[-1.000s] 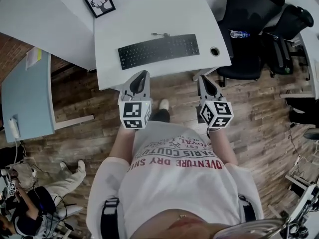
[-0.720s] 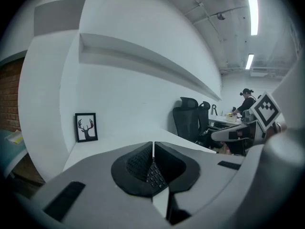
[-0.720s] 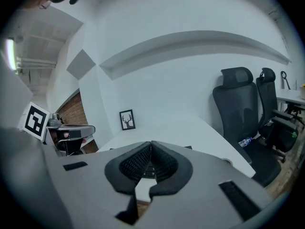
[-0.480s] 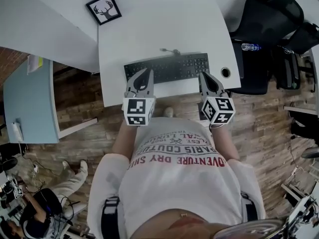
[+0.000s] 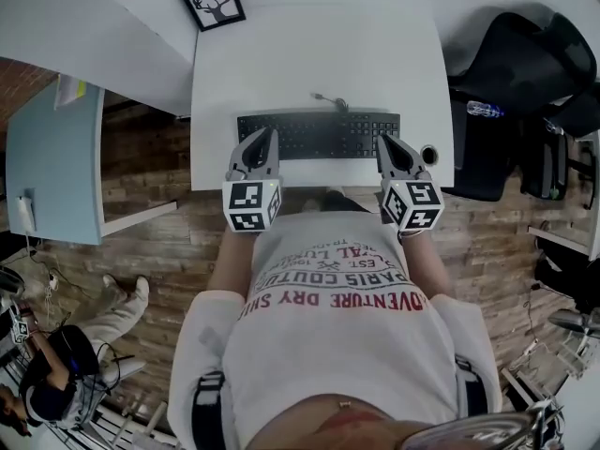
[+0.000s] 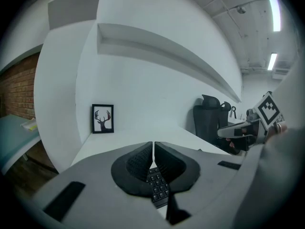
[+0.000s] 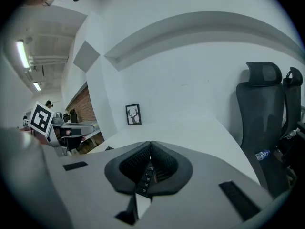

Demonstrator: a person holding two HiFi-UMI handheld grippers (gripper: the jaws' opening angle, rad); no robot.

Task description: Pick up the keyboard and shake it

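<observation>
Left claw [image 5: 269, 133], right claw [image 5: 382, 140] advanced, keyboard [image 5: 319, 135] beneath

Worktop [image 5: 319, 54] straight ahead, its back edge against the wall. Framed picture [image 5: 213, 1] at the far left corner, standing against the wall. Keyboard [image 5: 319, 135] lies flat on the near part of the worktop, long side parallel to the front edge; its cable [image 5: 328, 99] leaves the rear edge towards the back.

Left tongs [image 5: 272, 131] at the keyboard's left end, right tongs [image 5: 382, 139] at its right end, both reaching in from the front edge; contact cannot be told.

Cable hole [image 5: 429, 154] near the front right corner, just right of the right tongs. Office chair [image 5: 525, 64] right of the worktop, a bottle [image 5: 485, 110] against it. Side table [image 5: 52, 167] well apart to the left.
</observation>
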